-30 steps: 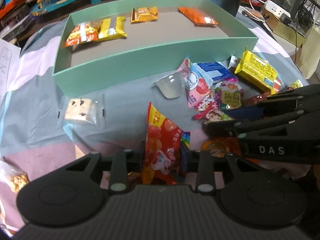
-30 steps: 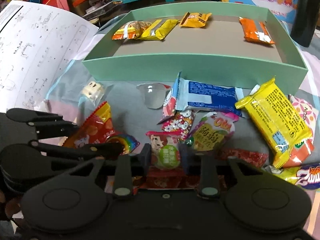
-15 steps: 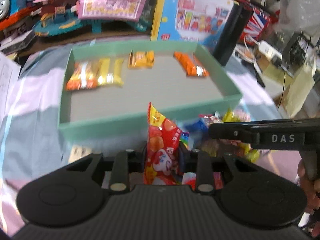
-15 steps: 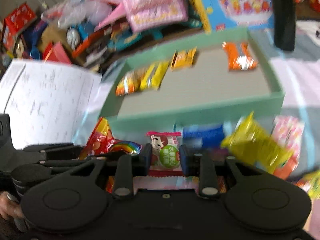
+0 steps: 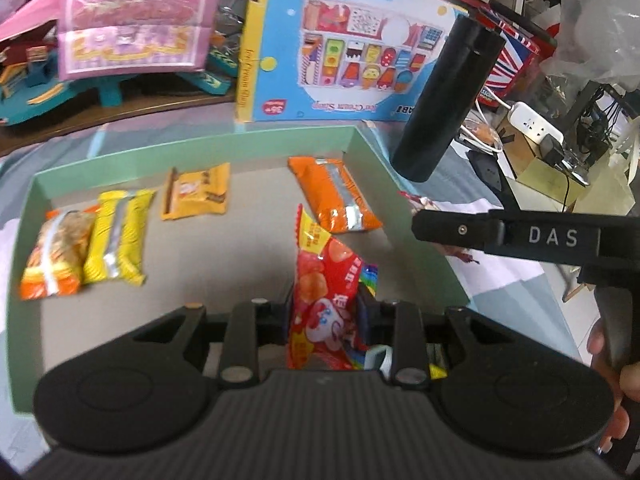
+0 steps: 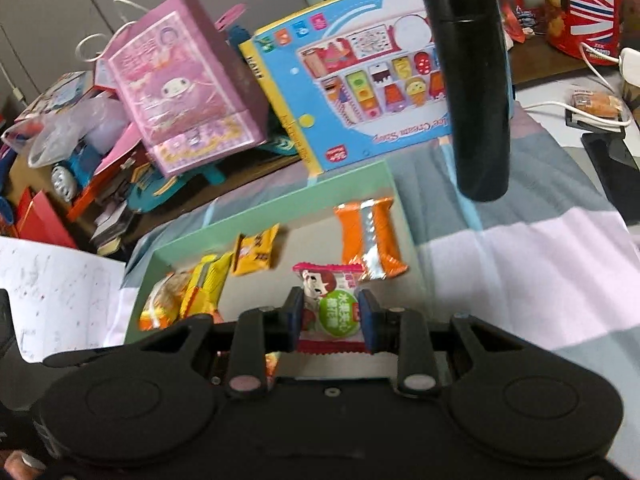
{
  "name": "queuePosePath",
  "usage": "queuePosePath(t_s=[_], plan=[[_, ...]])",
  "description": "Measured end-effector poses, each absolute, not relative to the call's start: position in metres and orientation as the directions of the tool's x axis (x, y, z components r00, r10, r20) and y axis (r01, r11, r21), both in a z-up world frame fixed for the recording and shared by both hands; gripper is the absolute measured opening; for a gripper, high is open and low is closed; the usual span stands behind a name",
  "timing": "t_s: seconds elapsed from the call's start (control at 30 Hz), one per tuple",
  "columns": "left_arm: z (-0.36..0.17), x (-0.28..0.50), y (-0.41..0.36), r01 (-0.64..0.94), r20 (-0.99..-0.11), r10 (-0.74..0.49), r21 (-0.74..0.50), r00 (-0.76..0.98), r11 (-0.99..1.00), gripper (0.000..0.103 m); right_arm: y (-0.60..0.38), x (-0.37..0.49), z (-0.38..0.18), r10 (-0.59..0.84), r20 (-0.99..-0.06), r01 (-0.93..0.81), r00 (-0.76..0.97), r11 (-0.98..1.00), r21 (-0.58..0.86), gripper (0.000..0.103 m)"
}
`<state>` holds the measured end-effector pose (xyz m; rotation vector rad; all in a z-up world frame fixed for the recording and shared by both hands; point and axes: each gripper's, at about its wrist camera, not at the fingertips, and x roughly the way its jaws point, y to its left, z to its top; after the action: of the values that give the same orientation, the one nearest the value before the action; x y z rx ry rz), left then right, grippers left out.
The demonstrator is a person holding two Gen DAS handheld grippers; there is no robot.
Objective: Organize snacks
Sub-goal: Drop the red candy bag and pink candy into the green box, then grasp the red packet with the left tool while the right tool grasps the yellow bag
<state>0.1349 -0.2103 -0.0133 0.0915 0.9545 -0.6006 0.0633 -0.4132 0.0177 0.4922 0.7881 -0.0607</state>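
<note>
Between your left gripper's [image 5: 324, 312] pads sits a red snack packet [image 5: 326, 280] printed with fruit and a white cartoon figure, standing upright with its crimped top edge up; the jaws are nearly closed, clamped on it. Your right gripper [image 6: 331, 318] is likewise pinched on a small pink-edged candy packet [image 6: 330, 306] bearing a cartoon girl and a green round label.

Both grippers point steeply down over the mint-green box [image 5: 240, 142]. In the left wrist view the right gripper's arm, lettered DAS, crosses the box's right wall, with your hand [image 5: 612, 376] on its handle.

On the box's grey floor lie four packets: an orange wafer pack [image 5: 336, 200], a small amber pack [image 5: 198, 194], a yellow pack [image 5: 118, 236] and an orange-yellow pack [image 5: 52, 252], these last two touching.

The worktop carries a pastel striped cloth [image 6: 540, 260]. A black flask [image 6: 470, 80] stands just beyond the box's far right corner, before a blue ice-cream-shop toy box [image 5: 344, 44].
</note>
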Motion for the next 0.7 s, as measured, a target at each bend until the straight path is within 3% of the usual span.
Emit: queuePosePath(t_s=[0.1,0.13,0.17,0.2,0.23,0.27,0.37,0.7], plan=[[-0.021,0.148,-0.225,0.516,-0.796,-0.437,-0.187,0.420,0.836,0.033,-0.424,0.074,0.011,0.119,-0.698,0.246,0.706,0.883,0.399,0.032],[-0.022,0.151,-0.228,0.511,-0.796,-0.433,-0.185,0.423,0.839,0.052,-0.424,0.077,0.009,0.112,-0.699,0.254,0.707,0.882,0.398,0.042],[-0.024,0.154,-0.231,0.504,-0.799,-0.421,-0.174,0.431,0.846,0.069,-0.429,0.080,0.008,0.114,-0.696,0.258,0.708,0.876,0.407,0.061],[-0.025,0.155,-0.231,0.493,-0.798,-0.404,-0.157,0.447,0.856,0.097,-0.429,0.082,0.007,0.115,-0.692,0.262,0.712,0.872,0.414,0.072],[-0.026,0.154,-0.231,0.480,-0.792,-0.384,-0.132,0.476,0.867,0.103,-0.429,0.081,0.007,0.112,-0.686,0.265,0.719,0.868,0.420,0.088],[-0.026,0.153,-0.230,0.477,-0.787,-0.373,-0.116,0.491,0.871,0.103,-0.430,0.081,0.008,0.108,-0.678,0.266,0.727,0.866,0.424,0.095],[-0.031,0.153,-0.224,0.474,-0.809,-0.360,-0.117,0.464,0.873,0.103,-0.431,0.078,0.007,0.121,-0.670,0.258,0.733,0.861,0.438,0.103],[-0.026,0.113,-0.197,0.486,-0.819,-0.353,-0.105,0.452,0.867,0.103,-0.412,0.046,0.013,0.146,-0.679,0.251,0.720,0.857,0.450,0.103]])
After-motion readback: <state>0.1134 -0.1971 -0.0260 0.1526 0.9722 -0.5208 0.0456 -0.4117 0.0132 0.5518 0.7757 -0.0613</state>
